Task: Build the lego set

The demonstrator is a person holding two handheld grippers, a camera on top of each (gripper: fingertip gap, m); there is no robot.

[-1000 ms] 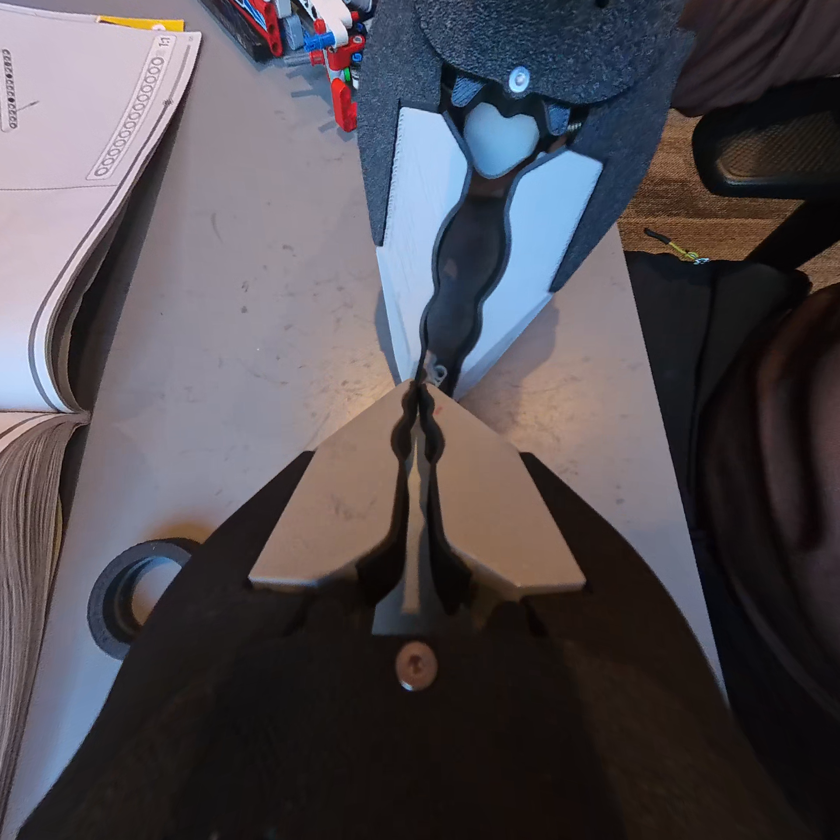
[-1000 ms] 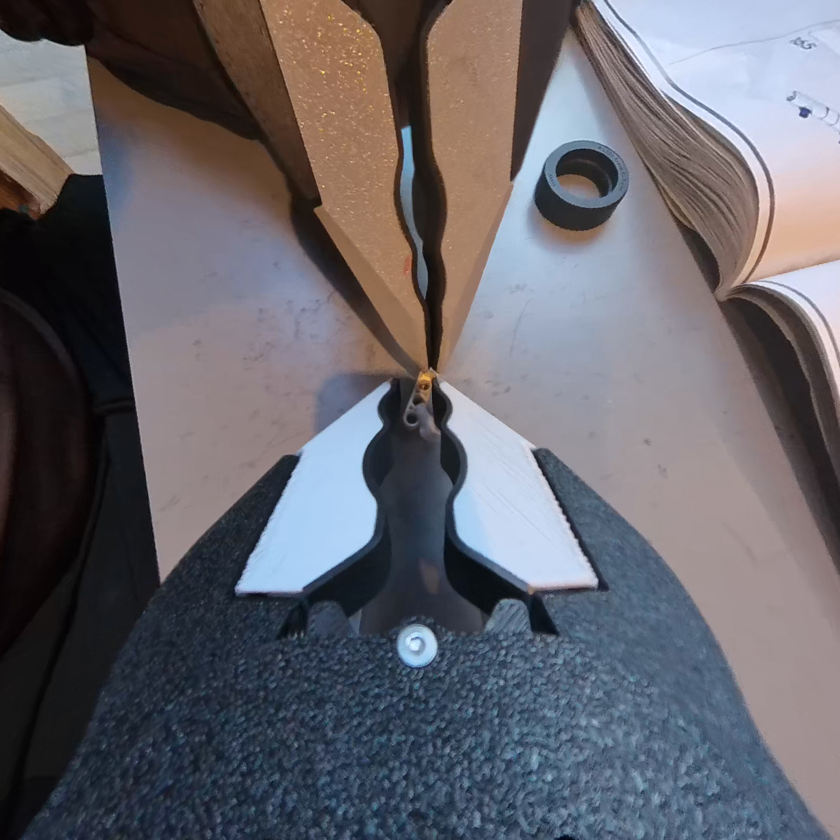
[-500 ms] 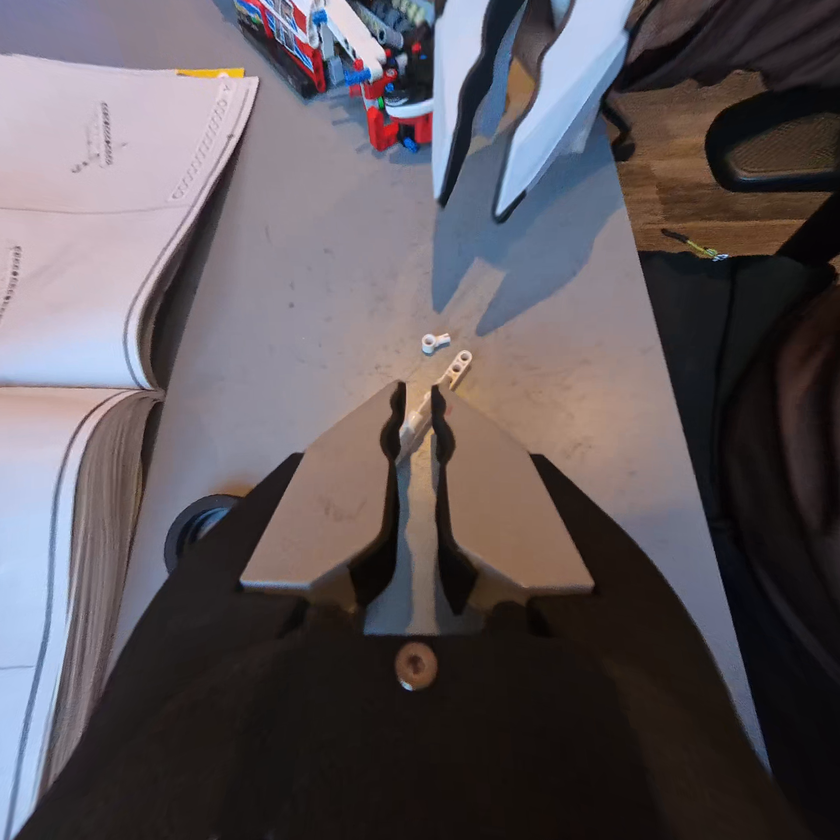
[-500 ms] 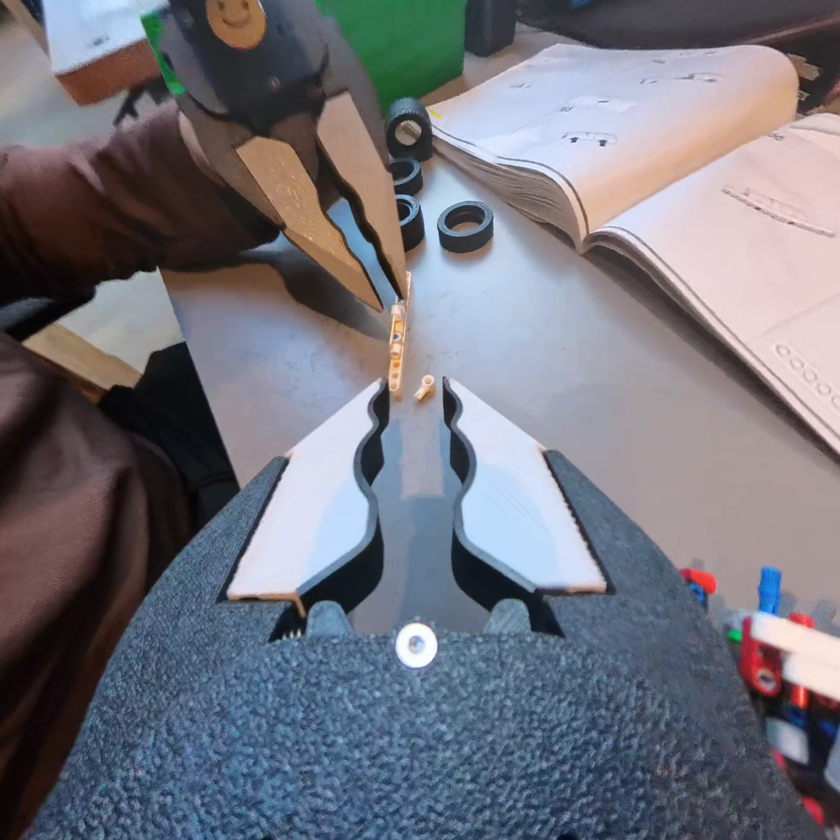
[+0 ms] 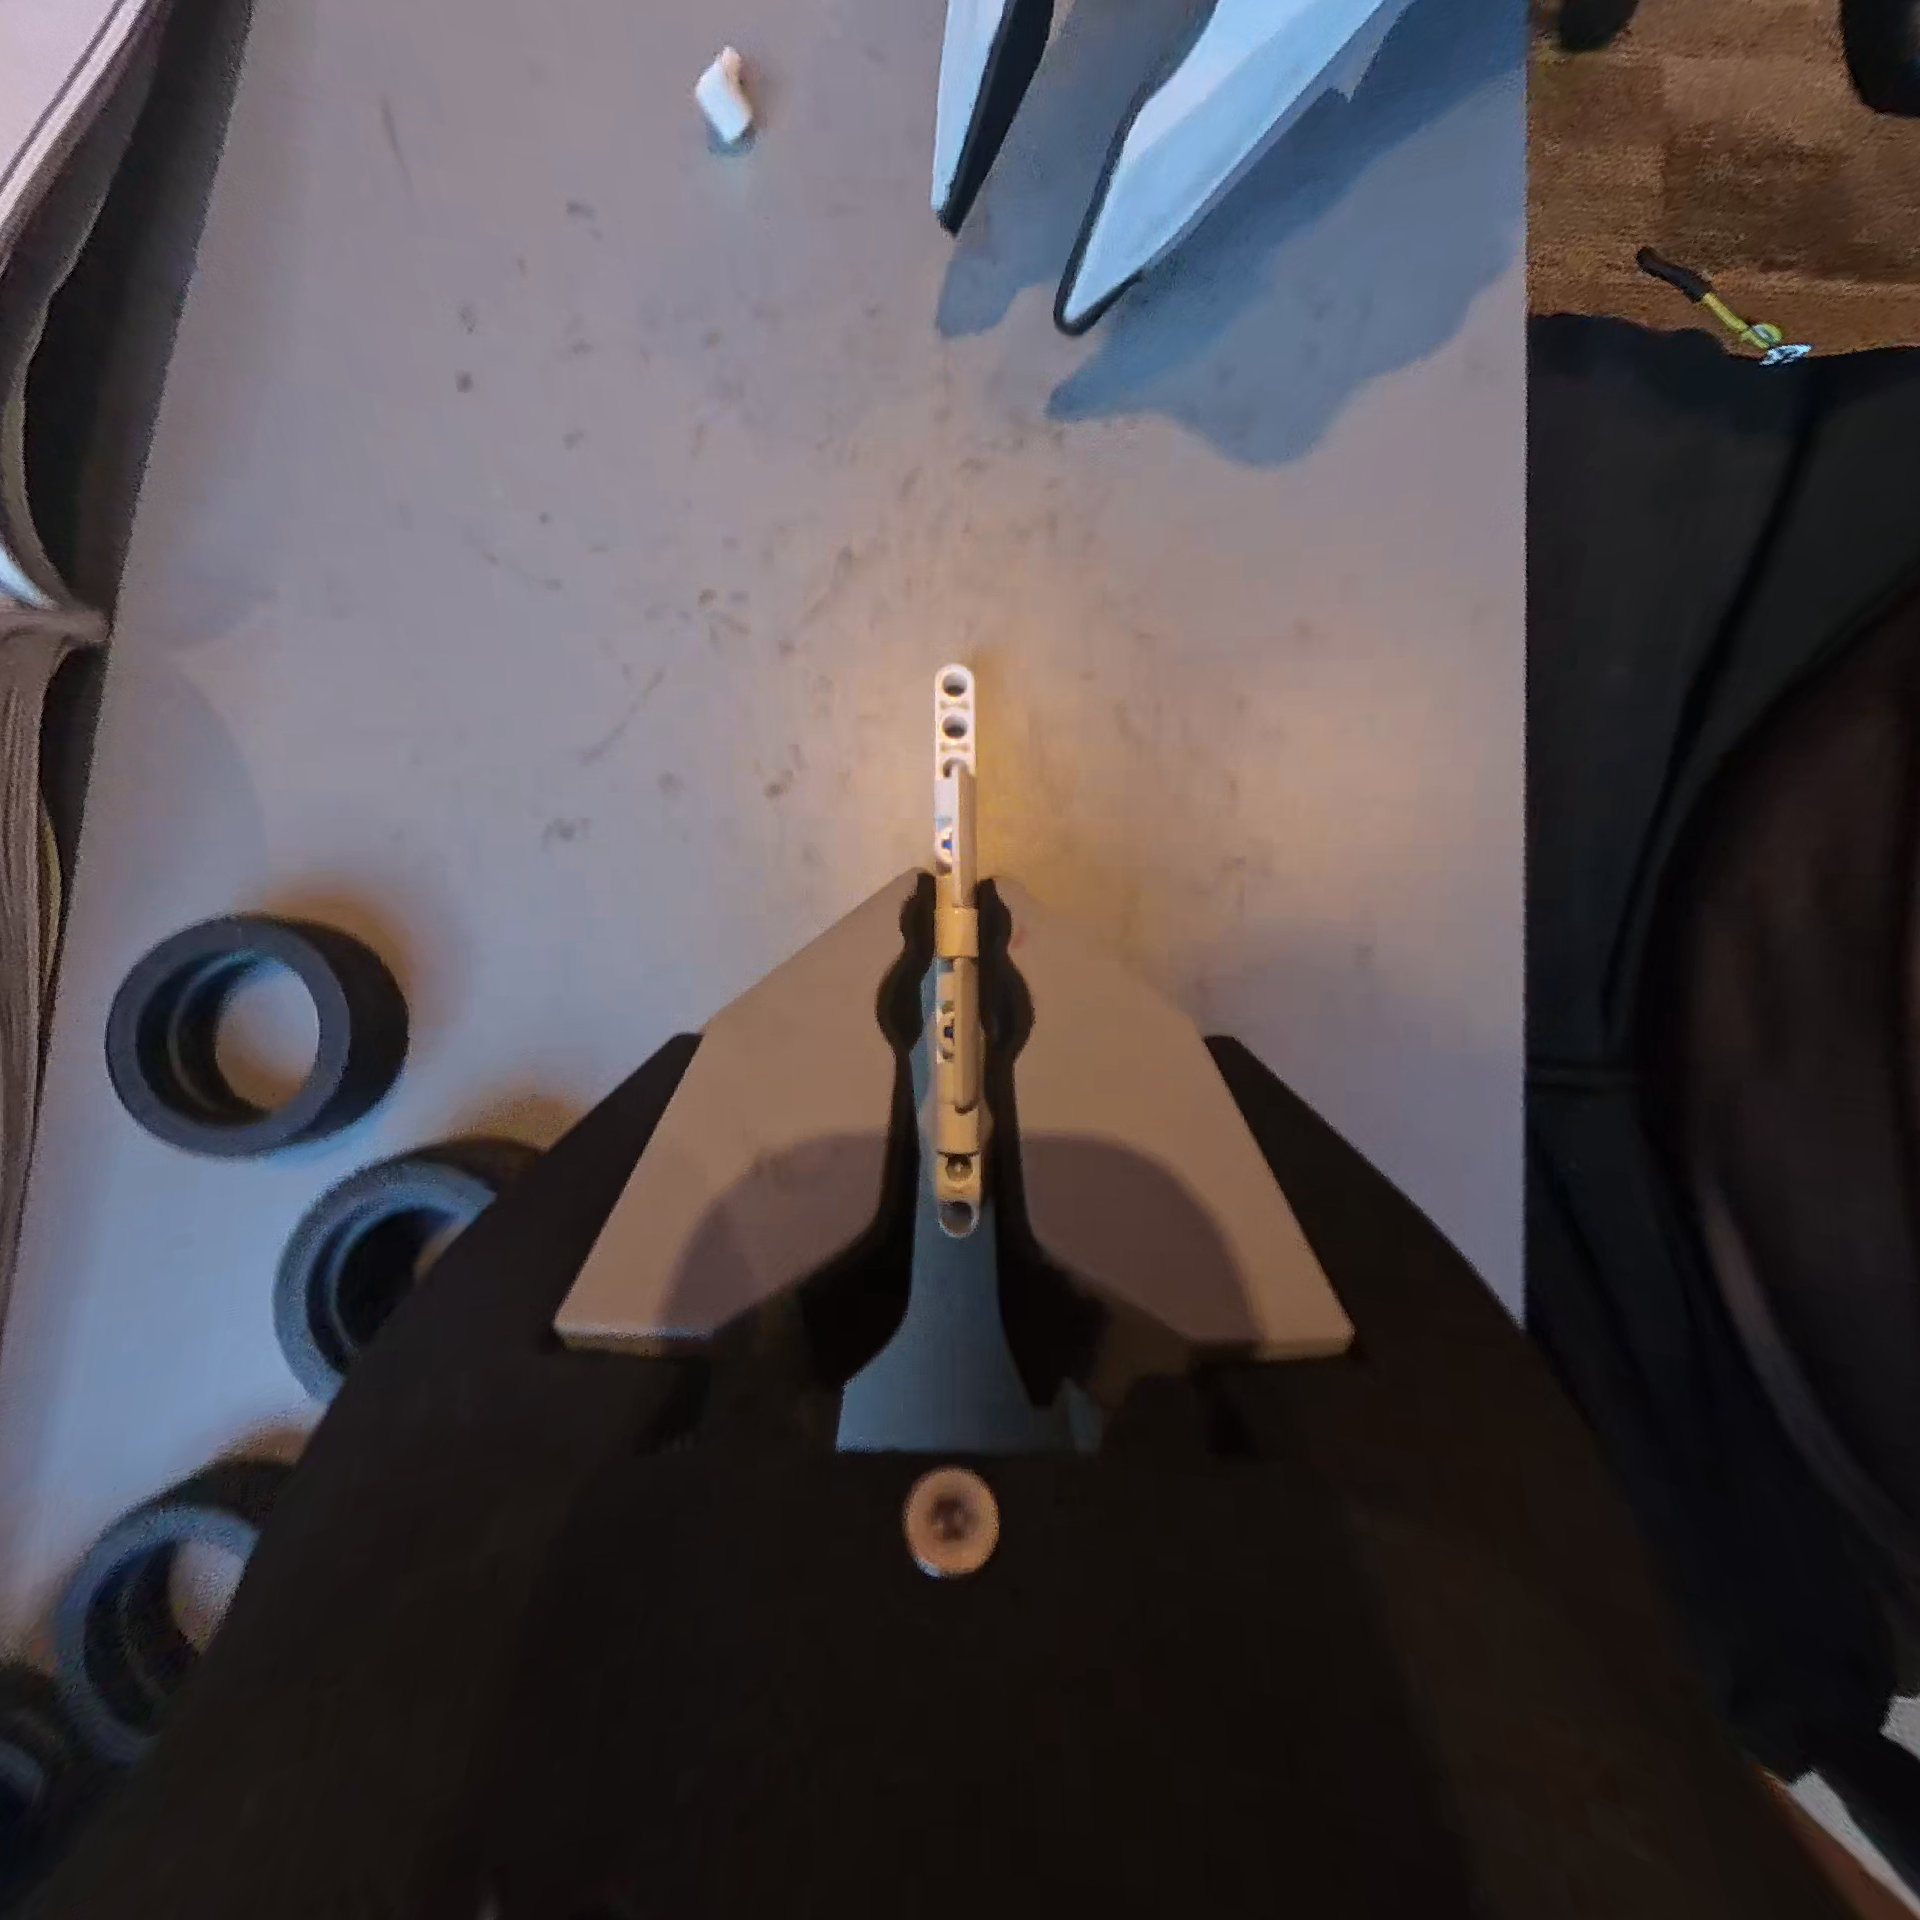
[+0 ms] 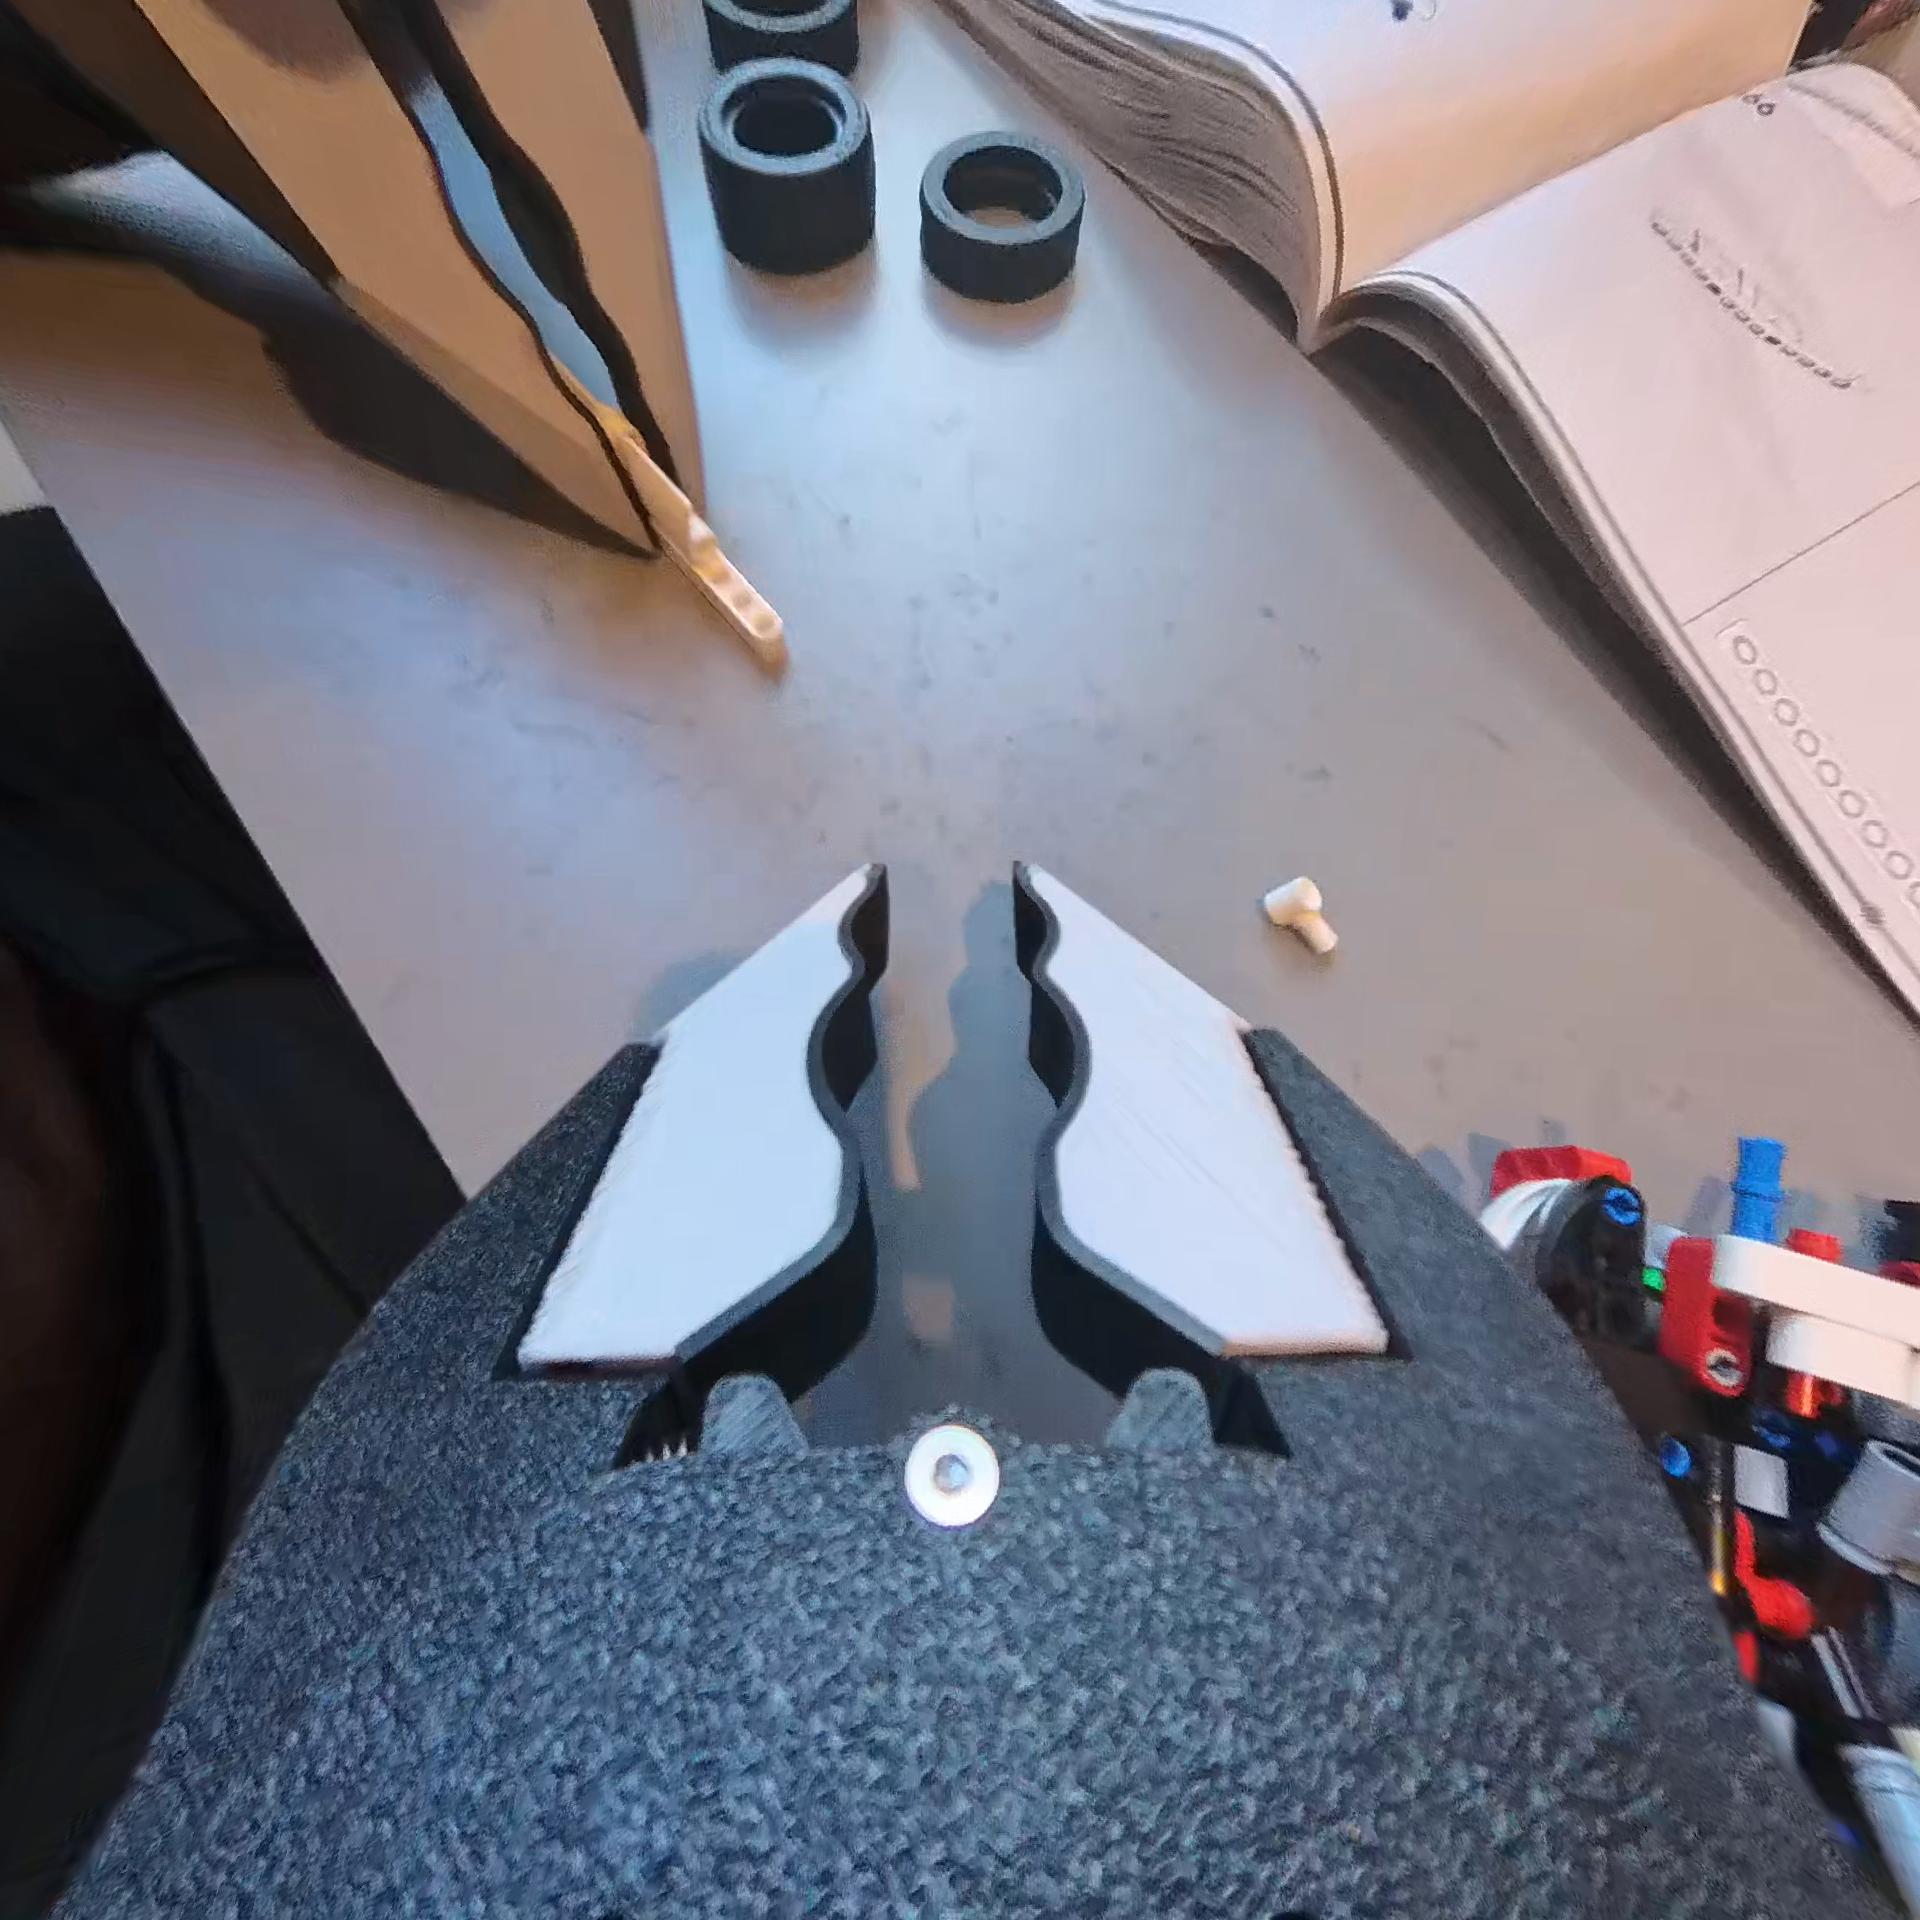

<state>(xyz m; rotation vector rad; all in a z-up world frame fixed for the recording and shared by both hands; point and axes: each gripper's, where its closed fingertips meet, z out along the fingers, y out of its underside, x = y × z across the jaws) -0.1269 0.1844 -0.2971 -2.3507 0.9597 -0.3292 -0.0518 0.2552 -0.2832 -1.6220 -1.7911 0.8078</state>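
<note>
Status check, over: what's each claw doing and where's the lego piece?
Left claw shut on white beam. Right claw open, empty. Small white connector loose on table, right of right claw. Path clear.

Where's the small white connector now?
Loose on the table: in the right wrist view the connector lies just right of the open right tool, short of the booklet. The left wrist view shows it far ahead, upper left.

At the lower left of the left wrist view, black tyres [image 5: 135, 1600] blur and slip behind the claw body. The red model [image 6: 1766, 1382] runs off the lower right edge; the open booklet [image 6: 1558, 312] is cropped upper right.
</note>
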